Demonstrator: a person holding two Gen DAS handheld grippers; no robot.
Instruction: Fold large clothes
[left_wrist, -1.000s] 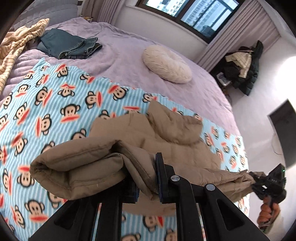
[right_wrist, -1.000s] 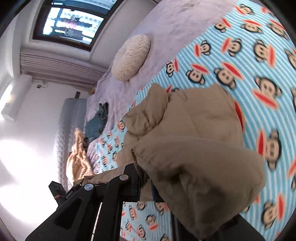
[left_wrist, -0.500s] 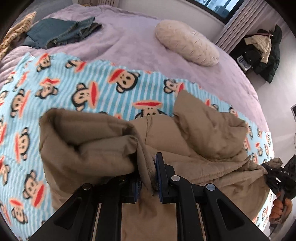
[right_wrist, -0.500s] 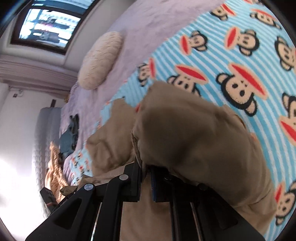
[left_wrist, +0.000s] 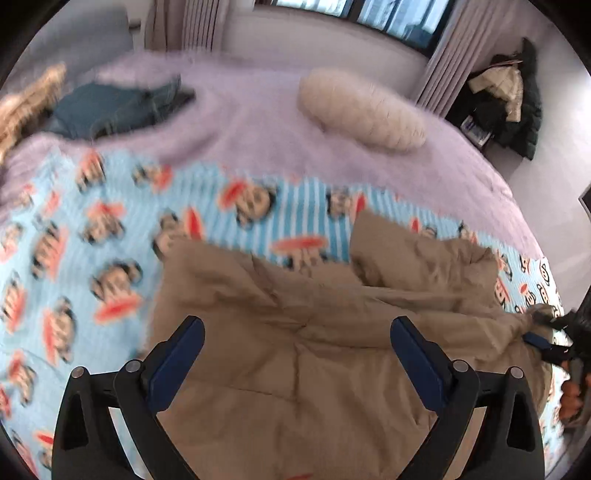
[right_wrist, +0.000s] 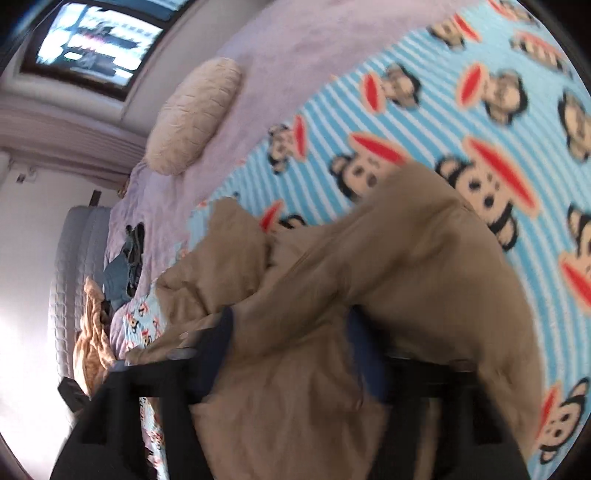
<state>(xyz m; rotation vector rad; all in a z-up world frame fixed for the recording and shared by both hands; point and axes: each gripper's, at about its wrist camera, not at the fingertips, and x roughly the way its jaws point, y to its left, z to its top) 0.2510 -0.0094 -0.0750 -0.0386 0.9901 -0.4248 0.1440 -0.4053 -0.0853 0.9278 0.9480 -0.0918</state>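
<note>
1. We take the monkey-print blanket (left_wrist: 110, 229) as our landmark. The tan padded garment (left_wrist: 314, 332) lies on its near part, directly below both grippers.
2. The left gripper (left_wrist: 295, 332) stands with its jaws wide apart; they have just been opening. The garment lies beneath and between them, and neither pad presses on it.
3. The right gripper (right_wrist: 291, 332) has also just been opening. Its jaws are partly spread, cloth bulges up between them, and the blur hides any contact; we judge the hold released.
4. The garment's long axis runs from one gripper to the other along the blanket's near edge. Both hands sit at its near hem, so neither is nearer.
5. The garment looks thick, quilted and rumpled, doubled over, with a loose flap rising at its far side.
6. Beyond the blanket's far edge lie a cream cushion (left_wrist: 362, 107) and folded jeans (left_wrist: 110, 110).
</note>
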